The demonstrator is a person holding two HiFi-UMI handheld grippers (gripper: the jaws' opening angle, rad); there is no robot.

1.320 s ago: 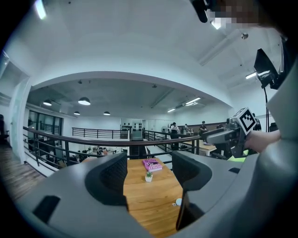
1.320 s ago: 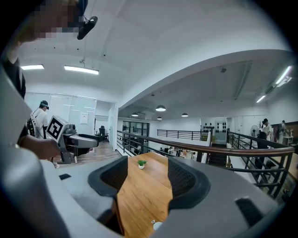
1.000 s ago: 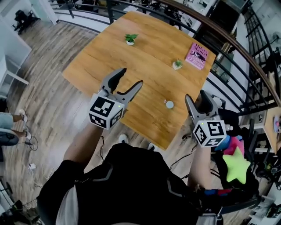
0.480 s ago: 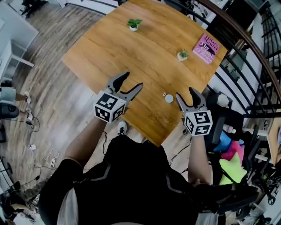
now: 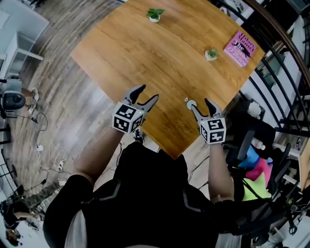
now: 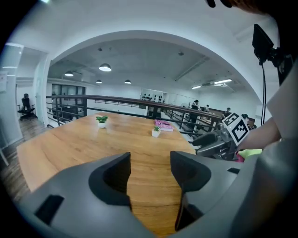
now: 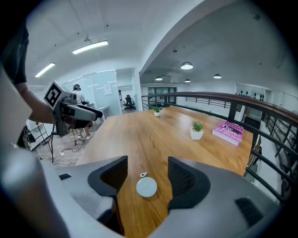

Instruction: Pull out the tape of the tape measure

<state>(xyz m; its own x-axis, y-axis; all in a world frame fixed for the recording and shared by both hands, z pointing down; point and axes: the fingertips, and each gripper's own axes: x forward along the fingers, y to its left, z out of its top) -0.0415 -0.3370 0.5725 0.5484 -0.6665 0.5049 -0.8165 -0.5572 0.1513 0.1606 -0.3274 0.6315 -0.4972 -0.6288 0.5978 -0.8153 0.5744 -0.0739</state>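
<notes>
The tape measure point(image 7: 146, 187) is a small, flat, pale grey disc with a tiny ring-shaped tab point(image 7: 143, 175) at its rim. It lies on the table point(image 5: 145, 53) close to the near edge, on the person's right. The table is a broad slab of warm, streaked wood with rounded corners and a smooth sheen.

The right gripper point(image 7: 147, 166) stands open just over it. It is grey moulded plastic with dark, hollowed jaws whose inner faces are ribbed. The disc shows in the gap between the jaws and touches neither. From above it sits right at the tip of the inner jaw, half covered by it, so I can't tell whether it lies between the jaws or just ahead of them.

The left gripper point(image 6: 150, 172) is of the same make, its jaws smooth and dark. They have just been closing a little but stand well apart, with only bare wood between them. It hangs over the table's near edge, well apart from the disc.

Far across the table stands a tiny plant point(image 5: 155, 14) in a white pot. A second plant point(image 5: 211, 54) stands near a flat pink book point(image 5: 239, 48) whose print is too small to read. A dark metal railing point(image 6: 107, 97) curves behind the table. At the person's right lies a heap of bright shapes point(image 5: 256, 167) in blue, pink and lime, partly cut off and unclear.
</notes>
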